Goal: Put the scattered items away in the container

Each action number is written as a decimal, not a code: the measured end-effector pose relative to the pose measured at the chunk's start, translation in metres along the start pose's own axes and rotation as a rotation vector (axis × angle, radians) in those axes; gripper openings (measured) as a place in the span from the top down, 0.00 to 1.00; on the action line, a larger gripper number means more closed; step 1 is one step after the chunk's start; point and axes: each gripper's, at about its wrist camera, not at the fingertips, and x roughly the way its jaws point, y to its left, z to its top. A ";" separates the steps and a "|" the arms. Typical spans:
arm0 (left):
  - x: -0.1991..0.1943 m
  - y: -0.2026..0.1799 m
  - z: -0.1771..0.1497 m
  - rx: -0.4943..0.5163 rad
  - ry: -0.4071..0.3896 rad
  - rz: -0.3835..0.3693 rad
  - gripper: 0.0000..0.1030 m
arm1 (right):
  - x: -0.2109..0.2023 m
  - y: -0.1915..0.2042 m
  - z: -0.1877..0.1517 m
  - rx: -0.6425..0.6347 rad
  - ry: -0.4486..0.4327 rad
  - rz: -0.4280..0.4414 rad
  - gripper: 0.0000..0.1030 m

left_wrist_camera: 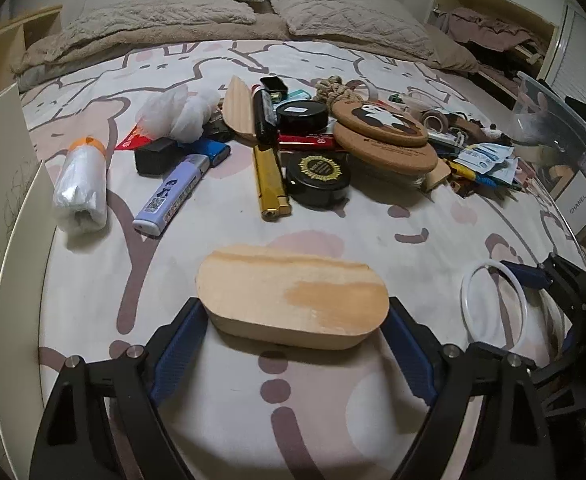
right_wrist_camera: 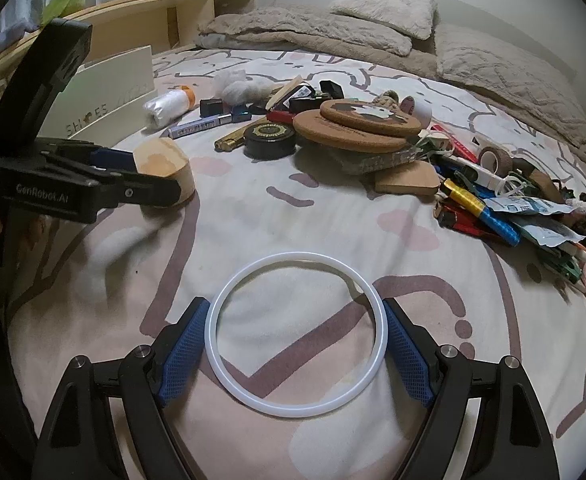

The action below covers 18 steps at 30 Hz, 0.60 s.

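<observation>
Blue pads [left_wrist_camera: 181,344] of the left gripper [left_wrist_camera: 293,312] press both ends of an oval wooden block [left_wrist_camera: 293,300], jaws spread wide to span its length, the block resting on the bed [left_wrist_camera: 213,420]. From the right wrist view the same block [right_wrist_camera: 167,170] sits at ten o'clock with the left gripper [right_wrist_camera: 149,176] clamped on it. The right gripper [right_wrist_camera: 295,334] is spread equally wide, its pads [right_wrist_camera: 183,348] touching the outer rim of a white ring [right_wrist_camera: 229,396] at nine and three o'clock; the ring lies flat on the sheet.

Beyond the block, at twelve o'clock, a gold lighter [left_wrist_camera: 271,184] lies just beside a black round tin [left_wrist_camera: 318,178]. At eleven o'clock are a purple lighter [left_wrist_camera: 171,194] and, farther left, a plastic-wrapped roll [left_wrist_camera: 80,188]. At one o'clock two cork coasters [left_wrist_camera: 381,128] are stacked on the clutter, with sachets and pens trailing toward two o'clock. A clear container [left_wrist_camera: 557,136] stands at the bed's right edge at two o'clock, well apart from the block. A white shoe box [right_wrist_camera: 109,96] stands at eleven o'clock in the right view.
</observation>
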 end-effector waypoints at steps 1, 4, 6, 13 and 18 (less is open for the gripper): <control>-0.001 -0.002 0.000 0.004 -0.005 0.000 0.14 | -0.001 -0.001 0.001 0.008 -0.002 0.000 0.18; -0.004 -0.004 -0.001 0.013 -0.017 0.006 0.14 | -0.003 -0.006 0.002 0.046 -0.015 -0.001 0.18; -0.005 -0.003 -0.001 -0.004 -0.018 0.009 0.14 | -0.007 -0.010 0.004 0.071 -0.030 0.007 0.18; -0.015 -0.005 -0.005 -0.033 -0.039 0.020 0.14 | -0.017 -0.012 0.009 0.106 -0.066 0.019 0.18; -0.025 -0.008 -0.009 -0.030 -0.067 0.035 0.14 | -0.025 -0.006 0.010 0.103 -0.083 0.018 0.18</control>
